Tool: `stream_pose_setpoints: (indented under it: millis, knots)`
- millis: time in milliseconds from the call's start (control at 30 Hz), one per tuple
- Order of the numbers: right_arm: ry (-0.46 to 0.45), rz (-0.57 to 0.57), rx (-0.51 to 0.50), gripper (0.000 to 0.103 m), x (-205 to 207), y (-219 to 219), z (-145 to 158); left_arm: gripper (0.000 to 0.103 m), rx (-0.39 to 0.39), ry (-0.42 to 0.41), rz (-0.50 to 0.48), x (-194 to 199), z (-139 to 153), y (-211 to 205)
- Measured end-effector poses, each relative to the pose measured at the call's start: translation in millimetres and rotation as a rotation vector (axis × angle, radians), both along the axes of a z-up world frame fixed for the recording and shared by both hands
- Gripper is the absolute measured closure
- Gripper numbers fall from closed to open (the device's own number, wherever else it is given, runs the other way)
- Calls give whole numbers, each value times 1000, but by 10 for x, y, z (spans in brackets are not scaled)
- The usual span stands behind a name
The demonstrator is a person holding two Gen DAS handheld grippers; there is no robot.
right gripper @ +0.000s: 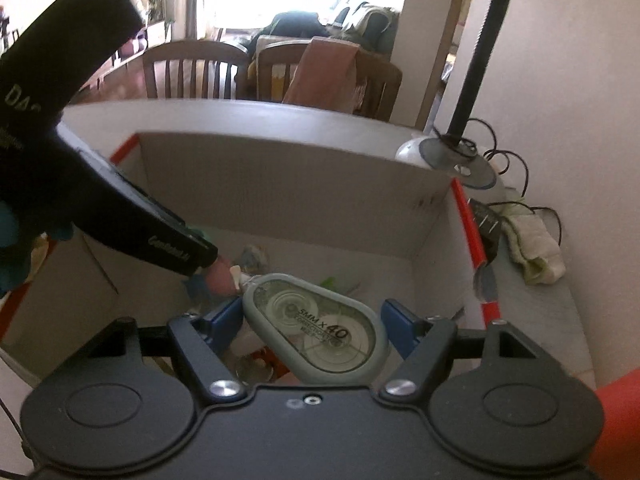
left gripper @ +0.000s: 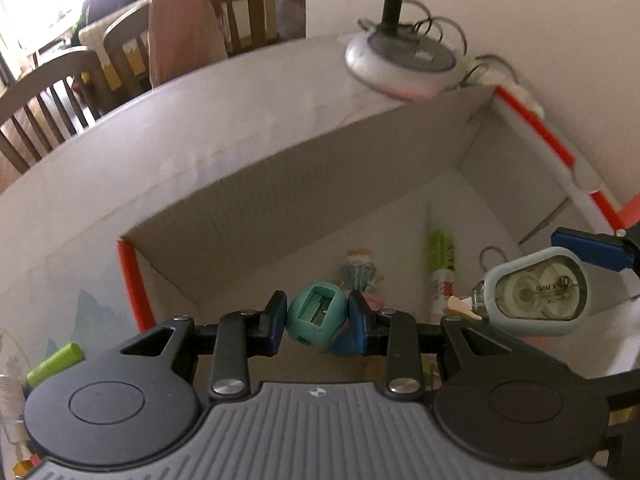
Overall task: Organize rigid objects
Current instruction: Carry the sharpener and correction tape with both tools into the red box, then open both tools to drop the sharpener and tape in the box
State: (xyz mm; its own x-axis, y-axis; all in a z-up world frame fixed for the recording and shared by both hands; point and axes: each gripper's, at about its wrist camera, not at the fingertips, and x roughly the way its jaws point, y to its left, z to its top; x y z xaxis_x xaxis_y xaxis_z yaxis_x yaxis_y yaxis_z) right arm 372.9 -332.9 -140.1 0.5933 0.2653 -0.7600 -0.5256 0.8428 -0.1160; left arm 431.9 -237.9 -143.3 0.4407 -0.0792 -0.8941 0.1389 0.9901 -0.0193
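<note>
L gripper (left gripper: 317, 317) clamps a teal pencil sharpener (left gripper: 317, 318) between its blue pads, jaws narrow, blade slot facing the cam, held over the open cardboard box (left gripper: 280, 184) w/ red-taped edges. R gripper (right gripper: 312, 330) grips a grey correction tape dispenser (right gripper: 320, 330) w/ jaws fairly wide; dispenser's long axis runs diagonal, white tip aimed up-left in the right wrist view, toward the box interior. In the left wrist view the same dispenser sits at right, tip pointing left. Box floor holds a green-capped tube (left gripper: 440, 264) and a small figure-like item (left gripper: 360, 276), blurry, prob. a toy. Lamp base (left gripper: 400, 64) stands just beyond the box.
</note>
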Motion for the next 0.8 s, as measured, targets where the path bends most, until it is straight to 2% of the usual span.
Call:
stream_pose_setpoints:
  millis: [200,500,800]
  knots:
    - [35,13,-42,28,0,40,-83,71,-7,34,-7,60,-67,-50]
    - [76,41,-54,28,2,22,-96,71,-20,53,2,64,-74,-62]
    - [84,14,11,23,-29,-97,-24,70,-30,65,8,-23,-57,-52]
